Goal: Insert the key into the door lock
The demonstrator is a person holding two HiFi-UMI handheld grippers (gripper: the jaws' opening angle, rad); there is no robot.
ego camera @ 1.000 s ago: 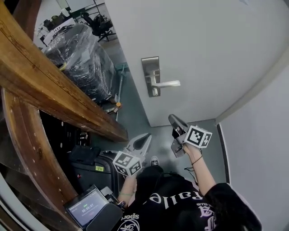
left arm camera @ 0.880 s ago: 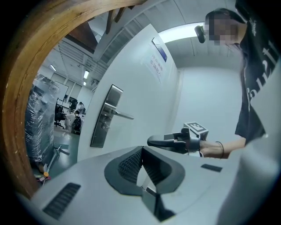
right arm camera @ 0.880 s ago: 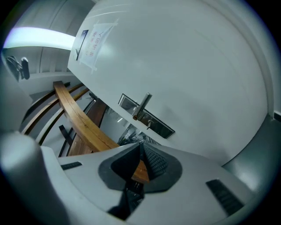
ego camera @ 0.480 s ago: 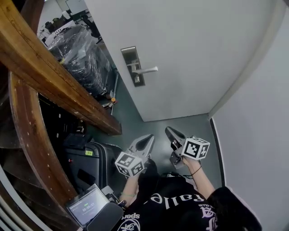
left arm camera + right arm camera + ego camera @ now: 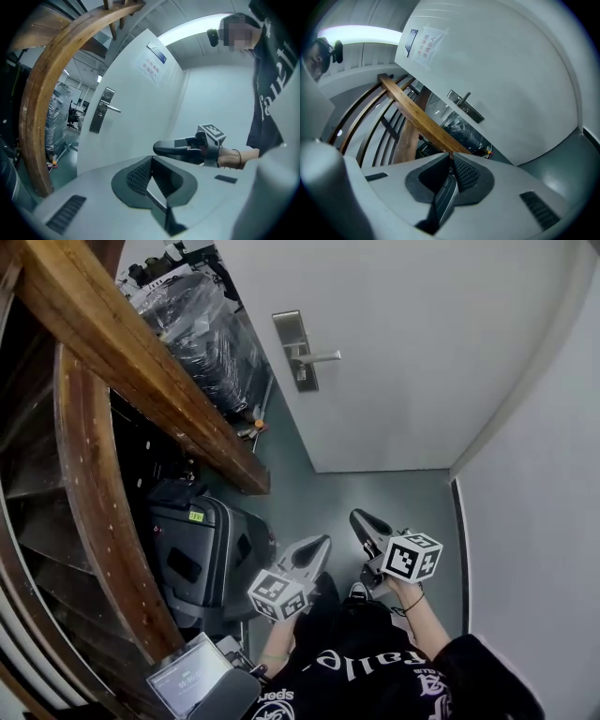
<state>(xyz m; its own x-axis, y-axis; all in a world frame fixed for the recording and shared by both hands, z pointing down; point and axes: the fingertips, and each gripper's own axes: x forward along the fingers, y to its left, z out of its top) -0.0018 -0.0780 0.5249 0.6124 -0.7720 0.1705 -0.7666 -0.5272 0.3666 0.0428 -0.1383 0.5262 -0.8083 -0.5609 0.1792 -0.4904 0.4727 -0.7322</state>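
The white door's metal lock plate [image 5: 296, 351] with its lever handle [image 5: 321, 357] is at the top of the head view, far ahead of both grippers. My left gripper [image 5: 322, 544] is held low near my body with its jaws shut and nothing showing between them. My right gripper [image 5: 357, 518] is beside it, also shut. No key shows in any view. In the left gripper view the lock plate [image 5: 101, 110] is at the left, my own jaws [image 5: 151, 160] are closed, and the right gripper [image 5: 183, 147] crosses ahead. The right gripper view shows the lock plate [image 5: 465, 106] above closed jaws [image 5: 451, 156].
A thick wooden beam [image 5: 141, 362] runs diagonally at the left. Below it stands a black suitcase [image 5: 202, 559], with a plastic-wrapped pile [image 5: 197, 329] farther back. A small screen [image 5: 192, 676] sits by my legs. A white wall [image 5: 534, 502] closes the right side; grey floor [image 5: 319, 493] lies before the door.
The head view has swung, so the door and lock plate have shifted in the picture. Both grippers stay shut near my body, slightly lower than before.
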